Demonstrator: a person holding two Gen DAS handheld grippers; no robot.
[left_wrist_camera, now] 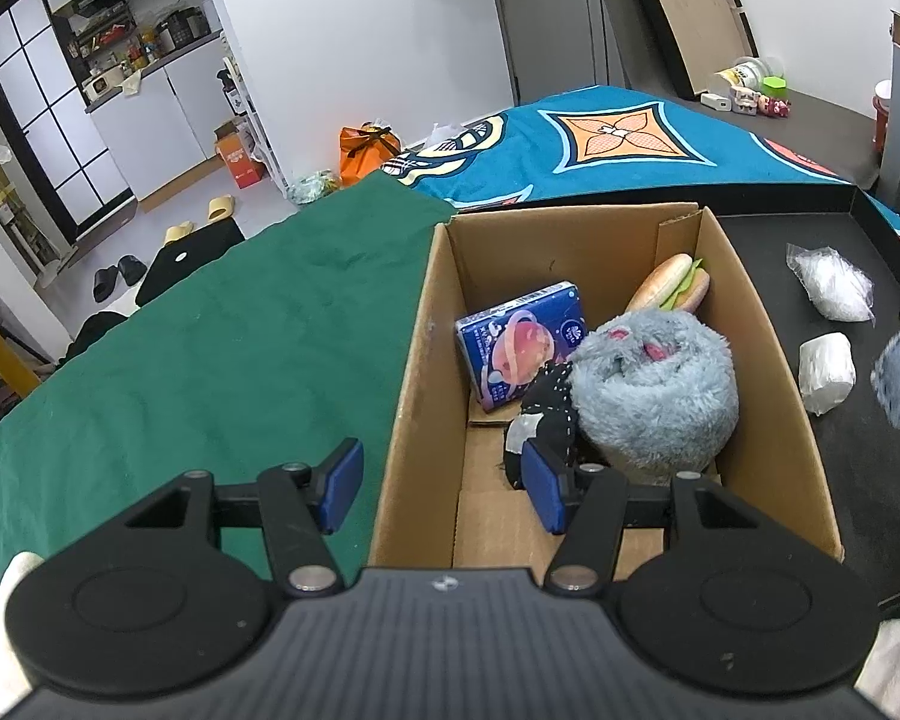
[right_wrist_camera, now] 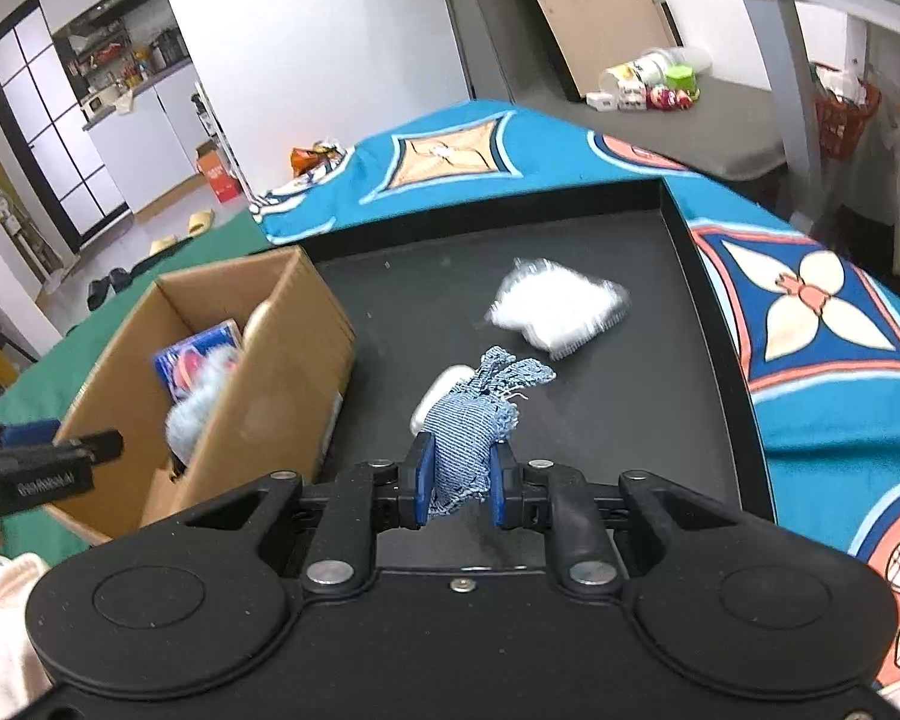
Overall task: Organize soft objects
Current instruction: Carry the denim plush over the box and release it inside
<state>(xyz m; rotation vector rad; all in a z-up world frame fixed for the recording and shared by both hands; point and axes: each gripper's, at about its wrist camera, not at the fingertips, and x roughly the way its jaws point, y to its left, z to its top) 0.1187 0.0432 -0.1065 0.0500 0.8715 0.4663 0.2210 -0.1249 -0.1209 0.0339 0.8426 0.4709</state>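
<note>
Presently the right tool (right_wrist_camera: 456,489) pinches a frayed blue woven cloth bundle (right_wrist_camera: 471,426) above the black tray (right_wrist_camera: 678,312). It looks light and limp, best held mid-bundle. At ten o'clock sits the brown cardboard box (right_wrist_camera: 282,384), where the left tool (left_wrist_camera: 441,486) hovers spread wide near a fluffy grey plush (left_wrist_camera: 654,390).
</note>
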